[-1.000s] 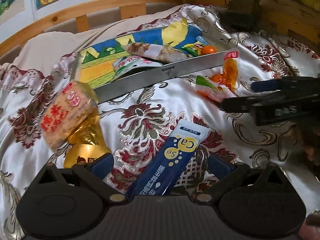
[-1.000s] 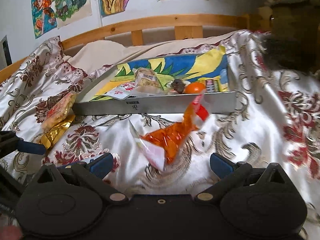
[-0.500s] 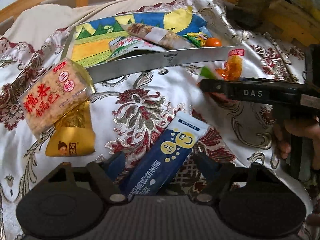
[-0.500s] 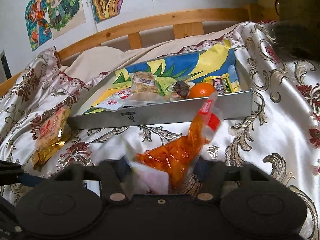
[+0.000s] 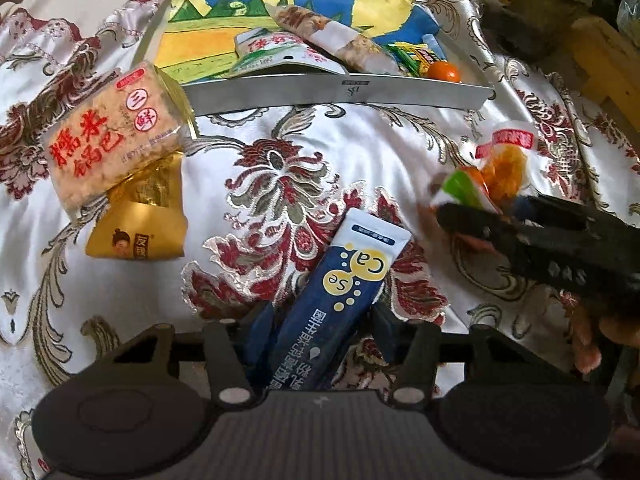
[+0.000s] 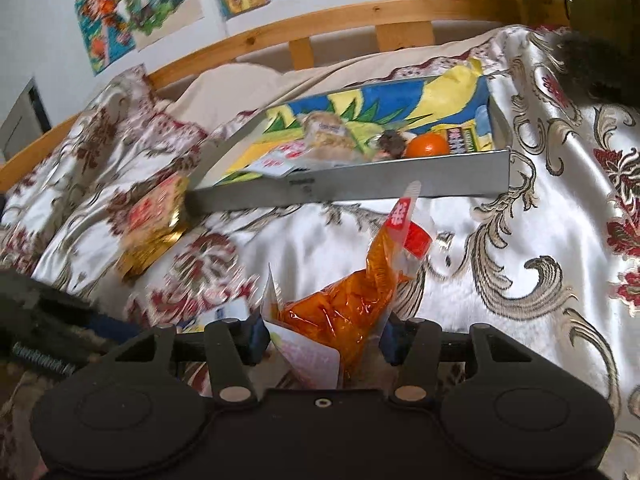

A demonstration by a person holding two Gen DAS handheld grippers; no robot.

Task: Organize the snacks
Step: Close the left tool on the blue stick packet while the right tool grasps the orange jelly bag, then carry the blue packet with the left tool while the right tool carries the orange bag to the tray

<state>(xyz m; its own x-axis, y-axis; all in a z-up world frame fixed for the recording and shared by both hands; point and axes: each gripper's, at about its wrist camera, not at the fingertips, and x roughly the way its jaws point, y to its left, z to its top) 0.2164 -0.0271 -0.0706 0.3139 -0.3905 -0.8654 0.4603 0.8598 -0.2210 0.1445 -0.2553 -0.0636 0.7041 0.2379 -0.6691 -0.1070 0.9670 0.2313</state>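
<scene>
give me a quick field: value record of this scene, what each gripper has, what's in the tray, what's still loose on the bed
surface: floral satin bedspread
left gripper: jaws just closing on the blue Ca sachet, which lies between them
right gripper: jaws just closing, pads against the orange snack bag
tray: metal, colourful drawing as liner
in tray: long nut bar, white pouch, small orange fruit, green-yellow packet
loose on bed: rice cracker pack lying over a gold packet, left of the tray's near corner
</scene>
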